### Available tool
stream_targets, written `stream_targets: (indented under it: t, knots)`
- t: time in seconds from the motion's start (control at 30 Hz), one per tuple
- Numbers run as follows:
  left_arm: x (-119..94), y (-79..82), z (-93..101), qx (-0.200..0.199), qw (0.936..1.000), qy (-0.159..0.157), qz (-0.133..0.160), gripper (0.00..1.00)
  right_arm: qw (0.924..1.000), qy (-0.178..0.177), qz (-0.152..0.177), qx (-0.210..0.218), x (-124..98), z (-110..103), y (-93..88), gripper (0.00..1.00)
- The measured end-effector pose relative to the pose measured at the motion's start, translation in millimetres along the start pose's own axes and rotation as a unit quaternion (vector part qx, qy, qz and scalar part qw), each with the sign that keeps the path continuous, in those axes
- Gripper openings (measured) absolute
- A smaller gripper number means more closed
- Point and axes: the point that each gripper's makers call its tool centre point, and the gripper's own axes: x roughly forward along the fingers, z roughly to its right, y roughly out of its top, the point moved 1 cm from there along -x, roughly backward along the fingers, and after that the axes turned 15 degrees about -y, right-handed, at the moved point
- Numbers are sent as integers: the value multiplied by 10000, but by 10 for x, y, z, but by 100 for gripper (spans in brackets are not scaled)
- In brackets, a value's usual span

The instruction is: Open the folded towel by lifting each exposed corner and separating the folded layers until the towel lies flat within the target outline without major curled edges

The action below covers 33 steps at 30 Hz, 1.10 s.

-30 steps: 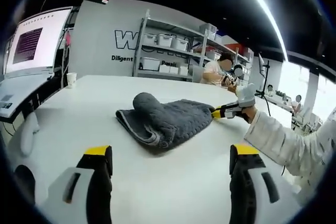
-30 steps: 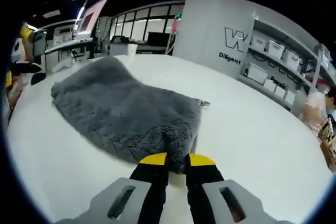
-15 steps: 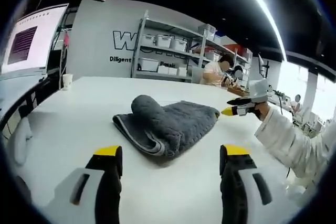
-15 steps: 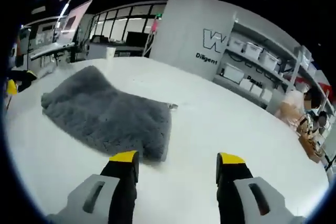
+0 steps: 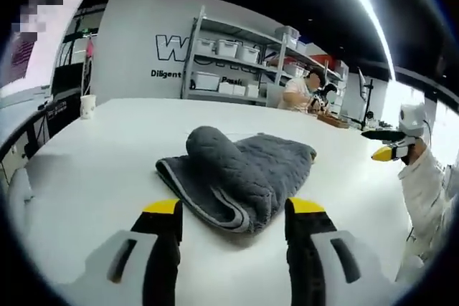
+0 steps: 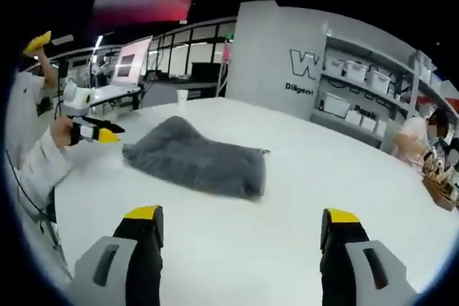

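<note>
Seen over the left tongs (image 5: pixel 234 209), spread wide and pinching nothing: grey towel (image 5: pixel 240 173), folded and bunched, lying on the white worktop (image 5: pixel 100 155) just ahead of the tips, its doubled edge nearest and almost between the jaws, a rolled hump at its upper left, a thin corner reaching away toward the upper right. Long axis there running from that near fold diagonally up and to the right, toward the right tongs (image 5: pixel 384 145), held clear of the cloth at the far right edge, jaws too small to judge from here. From the right tongs (image 6: pixel 242 220), likewise spread and empty: same towel (image 6: pixel 195 159) well apart, ahead and slightly left, stretched crosswise with its squared end pointing right and its humped end pointing left toward the left tongs (image 6: pixel 97 132) in a sleeved hand. Left tongs judged much the nearer to the cloth, with the near folded edge the likeliest first hold; no target outline discernible on the worktop.
</note>
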Motion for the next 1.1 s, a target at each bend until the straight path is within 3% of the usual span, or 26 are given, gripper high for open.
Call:
stream_targets:
  t: [0.23, 0.4, 0.67, 0.77, 1.1]
  knots:
    - [170, -39, -76, 84, 9995, -105, -276, 47, 9996, 205, -184, 12, -263, -210, -205, 99]
    - [234, -48, -136, 81, 9995, -106, -298, 46, 9996, 245, -131, 29, -346, -314, -243, 99]
    - [327, -151, -122, 40, 9983, -250, -527, 21, 9995, 229, -178, 88, -415, -332, -320, 98]
    - [373, -162, -11, -87, 9972, -569, -472, 13, 9993, 178, -312, 135, -403, -315, -447, 98]
    - [363, -252, -56, -277, 9971, -435, -564, 14, 9990, 171, -356, 205, -440, -303, -508, 97]
